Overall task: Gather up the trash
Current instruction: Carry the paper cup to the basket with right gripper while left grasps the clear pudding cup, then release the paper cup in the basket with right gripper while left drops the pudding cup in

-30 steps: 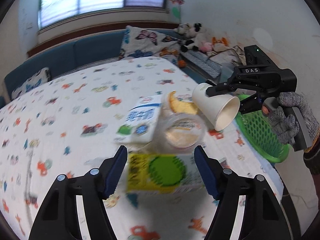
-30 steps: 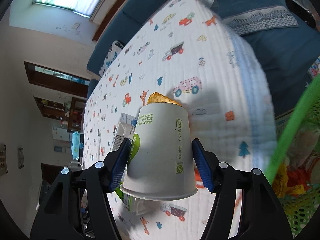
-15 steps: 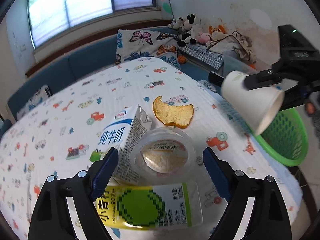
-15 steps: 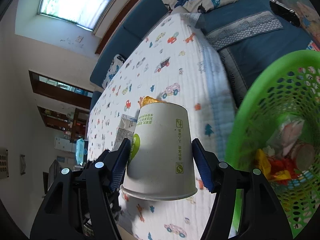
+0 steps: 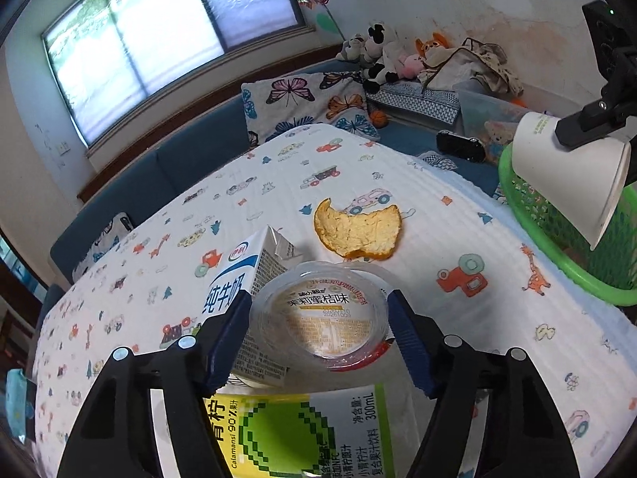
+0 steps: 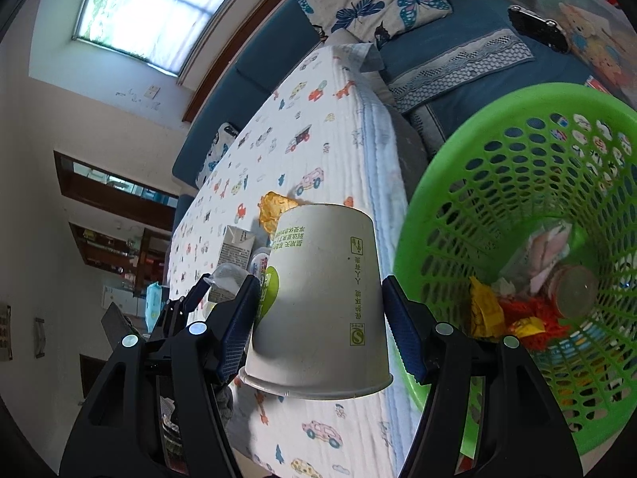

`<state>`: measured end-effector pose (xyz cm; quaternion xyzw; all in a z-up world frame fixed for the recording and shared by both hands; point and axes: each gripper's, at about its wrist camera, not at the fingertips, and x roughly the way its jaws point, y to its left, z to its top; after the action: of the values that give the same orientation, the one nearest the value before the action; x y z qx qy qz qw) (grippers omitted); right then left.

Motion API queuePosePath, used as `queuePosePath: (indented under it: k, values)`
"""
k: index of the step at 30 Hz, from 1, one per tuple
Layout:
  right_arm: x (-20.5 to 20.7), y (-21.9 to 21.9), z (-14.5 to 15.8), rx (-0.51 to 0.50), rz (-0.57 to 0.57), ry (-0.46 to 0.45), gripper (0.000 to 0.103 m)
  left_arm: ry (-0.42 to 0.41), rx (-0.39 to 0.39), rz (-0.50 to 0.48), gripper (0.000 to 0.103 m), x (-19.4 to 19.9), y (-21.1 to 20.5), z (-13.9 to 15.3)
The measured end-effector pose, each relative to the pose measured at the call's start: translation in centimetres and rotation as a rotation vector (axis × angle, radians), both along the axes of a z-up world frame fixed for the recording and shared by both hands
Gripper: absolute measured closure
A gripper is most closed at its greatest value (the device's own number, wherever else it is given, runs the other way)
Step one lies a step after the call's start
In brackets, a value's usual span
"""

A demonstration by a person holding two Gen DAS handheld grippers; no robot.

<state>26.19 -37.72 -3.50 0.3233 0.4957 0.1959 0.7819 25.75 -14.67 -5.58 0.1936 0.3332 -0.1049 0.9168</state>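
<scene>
Now straddles the jelly cup [image 5: 318,318] with the left gripper [image 5: 318,330], where a second ago the juice bottle [image 5: 302,434] sat between the fingers. Widened on the way in and is closing again, with the pads right at the cup's rim. Shows no squeeze yet, so probably not gripped. Brushes the milk carton [image 5: 243,279] with the left-hand finger, which may get nudged. Leaves the peel [image 5: 358,231] lying beyond on the desk [image 5: 458,219], well apart.

Meanwhile carries the paper cup [image 6: 322,298] off the desk edge in the right gripper [image 6: 318,330], clamped across its sides with its mouth toward the camera. Has swung toward the green basket [image 6: 438,207], which now fills the right of that view with wrappers in its bottom. Hangs just beside the rim, not yet over the opening, so likely needs a little more travel before letting go.

Points both grippers steeply downward. Tips the left one over the pile, nearly square to the jelly cup.
</scene>
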Motion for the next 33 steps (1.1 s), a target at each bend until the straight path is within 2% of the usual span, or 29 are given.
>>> queuePosePath:
  k: [9, 14, 18, 26, 33]
  values:
    - [-2.2, -2.1, 0.4, -0.062, -0.044, -0.025, 0.04, 0.017, -0.194, -0.038, 0.036, -1.9, 1.2, 3.6]
    - [-3.1, -4.0, 0.0, -0.134, -0.101, -0.021, 0.04, 0.013, -0.253, -0.088, 0.036, -3.3, -0.1, 5.5]
    - [-3.4, -5.2, -0.5, -0.204, -0.15, -0.019, 0.04, 0.007, -0.273, -0.128, 0.036, -4.1, -1.8, 6.7]
    - [-2.8, -7.5, -1.3, -0.28, -0.218, -0.043, 0.038, 0.004, -0.275, -0.188, 0.036, -4.4, -5.0, 7.6]
    - [-3.7, -8.7, -1.1, -0.26, -0.238, -0.068, 0.033, 0.027, -0.267, -0.233, 0.036, -4.2, -7.6, 7.1]
